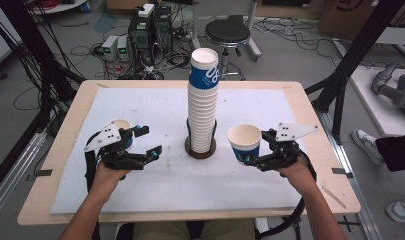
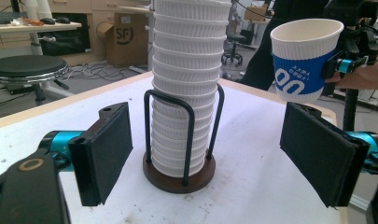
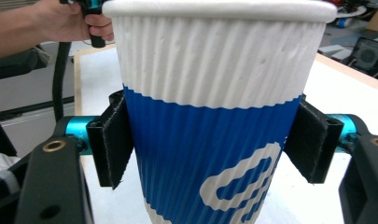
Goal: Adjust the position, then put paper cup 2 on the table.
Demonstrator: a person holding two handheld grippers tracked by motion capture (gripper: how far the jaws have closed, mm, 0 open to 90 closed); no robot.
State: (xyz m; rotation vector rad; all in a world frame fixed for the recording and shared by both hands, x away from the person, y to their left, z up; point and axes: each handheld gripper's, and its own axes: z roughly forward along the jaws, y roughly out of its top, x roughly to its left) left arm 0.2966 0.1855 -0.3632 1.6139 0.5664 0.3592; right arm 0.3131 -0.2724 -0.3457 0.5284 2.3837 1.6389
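So the right gripper [image 1: 251,159] had its pads clamped on the blue band of a paper cup [image 1: 244,142], one pad on each side. The cup stood upright, mouth up, its long axis vertical, held off the table [image 1: 320,150] toward the right edge and just right of the cup stack [image 1: 203,102]. In the right gripper view the cup's base was cut off at the bottom, so the white logo was only partly readable.

The left gripper [image 1: 146,141] sat near the left edge with its jaws spread wide and nothing between them. In the left gripper view the pads [image 2: 107,149] framed the stack from a distance, not touching it. Something pale and round sat behind that gripper in the high view, mostly hidden by its grey plate, and I couldn't tell what it was.

The stack stood upright in a wire holder [image 2: 177,154] on a round dark base, about mid-table, wrapped in a white mat [image 1: 140,105]. Its top was cut off in the left gripper view; the holder's base was partly hidden behind the lowest cups.
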